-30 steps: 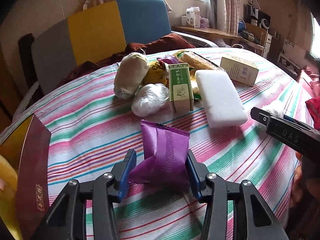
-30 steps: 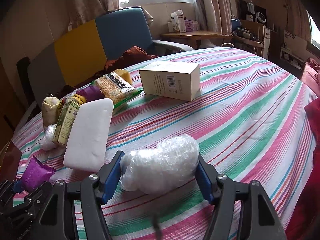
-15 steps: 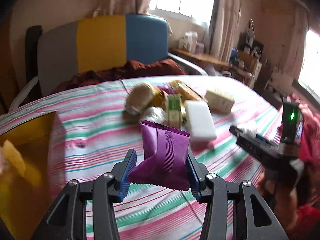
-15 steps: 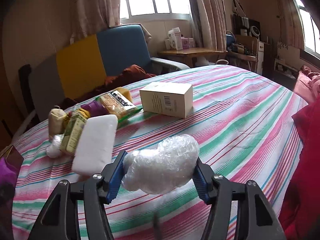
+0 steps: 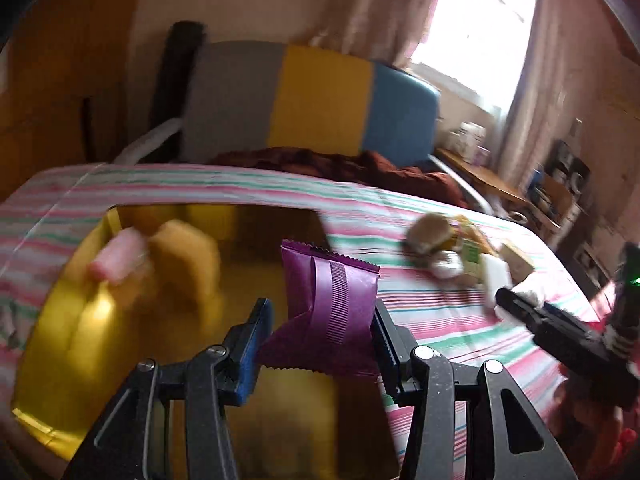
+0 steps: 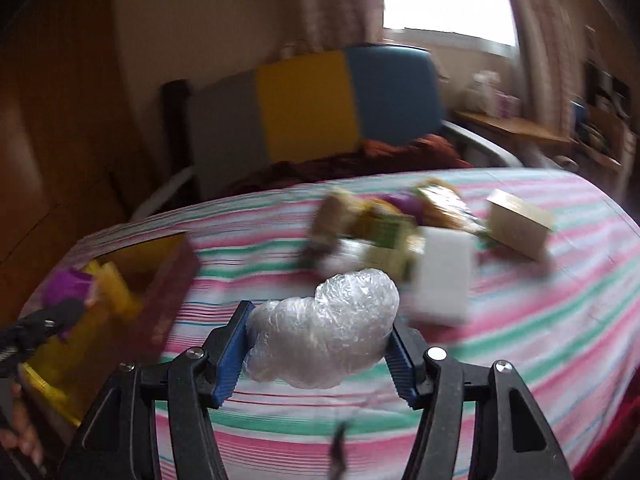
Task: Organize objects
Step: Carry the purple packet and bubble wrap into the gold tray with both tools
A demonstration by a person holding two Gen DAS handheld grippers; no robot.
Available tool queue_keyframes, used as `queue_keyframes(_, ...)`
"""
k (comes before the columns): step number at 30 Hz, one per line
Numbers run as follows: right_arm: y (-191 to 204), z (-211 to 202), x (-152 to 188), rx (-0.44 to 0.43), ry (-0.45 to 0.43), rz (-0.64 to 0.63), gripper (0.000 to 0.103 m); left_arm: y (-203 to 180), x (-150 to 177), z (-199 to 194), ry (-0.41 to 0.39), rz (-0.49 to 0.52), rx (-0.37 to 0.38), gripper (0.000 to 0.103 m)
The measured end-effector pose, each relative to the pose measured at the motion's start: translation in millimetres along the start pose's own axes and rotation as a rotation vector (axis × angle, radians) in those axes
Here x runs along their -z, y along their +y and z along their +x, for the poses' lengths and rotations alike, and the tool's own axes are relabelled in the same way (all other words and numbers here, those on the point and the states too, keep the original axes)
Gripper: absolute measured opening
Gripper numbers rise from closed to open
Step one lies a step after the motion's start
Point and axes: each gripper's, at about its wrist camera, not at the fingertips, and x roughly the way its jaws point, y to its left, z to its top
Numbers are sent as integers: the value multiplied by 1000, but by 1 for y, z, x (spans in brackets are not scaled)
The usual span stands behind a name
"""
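A purple snack packet (image 5: 328, 300) is pinched upright in my left gripper (image 5: 320, 318), which is shut on it and hangs over an open box (image 5: 60, 340) with a yellow lining. A pink item (image 5: 120, 256) and a yellow packet (image 5: 188, 256) lie inside that box. My right gripper (image 6: 320, 334) is shut on a clear plastic-wrapped bundle (image 6: 340, 304), held above the striped tablecloth. In the right wrist view the box's dark red wall (image 6: 168, 292) sits at the left, with the purple packet (image 6: 68, 288) above it.
A blurred pile lies mid-table: a white block (image 6: 444, 276), a cream carton (image 6: 520, 220), a green box (image 6: 388, 240) and snack bags. A grey, yellow and blue chair (image 5: 312, 100) with dark red cloth stands behind the table. A hand (image 6: 20, 436) shows at the lower left.
Both grippers have swung left and risen with their loads. The left one went from above the cloth to above the box. The right jaws tightened on the bundle and lifted it.
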Motion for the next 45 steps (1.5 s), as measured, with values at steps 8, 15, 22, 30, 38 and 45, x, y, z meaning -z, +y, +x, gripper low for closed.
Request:
queue_keyframes(8,117,18,-13,-235,67,-202,63,76,14,-12,37,-136,-114,49)
queue_keyframes(15,197,50,-6,-341,199,-382,66,115,15,-5,85,-182,-172,50)
queue_keyframes(22,221,99,-8,-404,355,-243,91,143,12,5,112,-239,-206,50)
queue_keyframes(30,190,76,-9,-397,277,-140,91,147,7,11,117,-238,-210,50)
queue_keyframes(38,156,55,-19,-356,220,-107,91,137,-7,11,60,-251,-247,100)
queue_keyframes(45,128,47,-23,-334,190,-29,91,122,-7,7,60,-241,-258,103)
